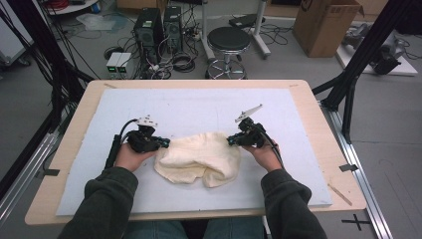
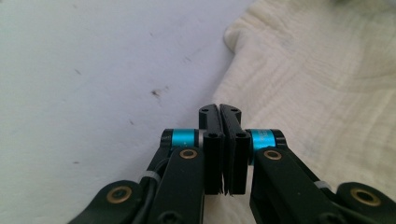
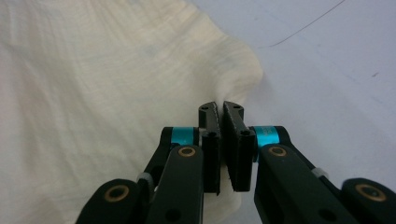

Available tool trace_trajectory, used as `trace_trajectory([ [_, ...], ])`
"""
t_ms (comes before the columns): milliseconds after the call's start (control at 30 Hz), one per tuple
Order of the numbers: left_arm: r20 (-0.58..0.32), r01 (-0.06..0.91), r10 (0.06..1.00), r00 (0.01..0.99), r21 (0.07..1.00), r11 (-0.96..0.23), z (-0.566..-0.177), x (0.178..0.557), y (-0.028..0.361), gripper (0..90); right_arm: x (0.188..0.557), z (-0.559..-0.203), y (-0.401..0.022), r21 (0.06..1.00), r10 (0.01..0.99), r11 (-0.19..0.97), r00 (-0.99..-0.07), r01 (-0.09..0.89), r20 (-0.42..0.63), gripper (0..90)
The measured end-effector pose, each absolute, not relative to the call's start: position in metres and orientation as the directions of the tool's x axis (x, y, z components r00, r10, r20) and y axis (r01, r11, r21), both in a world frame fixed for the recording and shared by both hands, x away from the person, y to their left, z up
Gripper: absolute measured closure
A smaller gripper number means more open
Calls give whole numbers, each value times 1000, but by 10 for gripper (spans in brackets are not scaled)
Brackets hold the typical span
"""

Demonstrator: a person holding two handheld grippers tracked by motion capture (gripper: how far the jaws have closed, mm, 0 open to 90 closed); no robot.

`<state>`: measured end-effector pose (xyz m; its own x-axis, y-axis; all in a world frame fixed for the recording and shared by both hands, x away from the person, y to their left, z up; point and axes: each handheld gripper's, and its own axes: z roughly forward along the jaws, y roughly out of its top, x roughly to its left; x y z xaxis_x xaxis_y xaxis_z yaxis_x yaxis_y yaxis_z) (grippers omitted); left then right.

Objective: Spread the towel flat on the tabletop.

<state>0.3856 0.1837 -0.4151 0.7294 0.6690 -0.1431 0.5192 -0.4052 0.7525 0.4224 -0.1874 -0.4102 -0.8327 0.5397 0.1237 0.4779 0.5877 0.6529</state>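
On the left of the high view, your left hand [image 1: 130,155] is holding the left gripper [image 1: 164,143] low over the pale sheet [image 1: 199,107] that is covering the tabletop [image 1: 318,124], with its tip pointing inward at the left edge of the cream cloth [image 1: 199,157]. In the left gripper view its fingers [image 2: 211,140] are pressing flat against each other with no gap showing, right where the sheet is meeting the hem of the cloth [image 2: 317,84]; whether a fold of fabric is caught between them I cannot tell, since the pads are hiding that spot.

The cloth is lying crumpled in a loose heap in the middle of the sheet, nearer your side of the tabletop, directly between the two grippers, with a thicker fold hanging toward you at its right.

On the right, your right hand [image 1: 263,154] is holding the right gripper [image 1: 230,141] in the mirrored pose, its tip meeting the cloth's right edge. In the right gripper view the fingers [image 3: 238,140] are closing together just as tightly, and the cloth [image 3: 93,93] is bunching up in a small ridge right at their tips, so here they are pinching the fabric's edge. A thin cable is trailing back from each gripper along your wrists.
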Motion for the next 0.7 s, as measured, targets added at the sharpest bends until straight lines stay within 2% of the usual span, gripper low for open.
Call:
trace_trajectory([
  [133, -95, 490, 718, 689, 792, -365, -396, 382, 188, 874, 420, -394, -187, 692, 547, 566, -832, 448, 92, 864],
  [300, -41, 457, 703, 710, 787, -415, -385, 374, 182, 868, 417, -387, -184, 686, 541, 586, -838, 431, 64, 858],
  [567, -51, 484, 624, 780, 682, -548, -405, 360, 170, 858, 412, -399, -174, 569, 504, 689, -861, 448, 68, 832],
  [700, -80, 491, 601, 795, 667, -560, -413, 354, 166, 842, 411, -404, -172, 534, 499, 700, -860, 475, 110, 830],
])
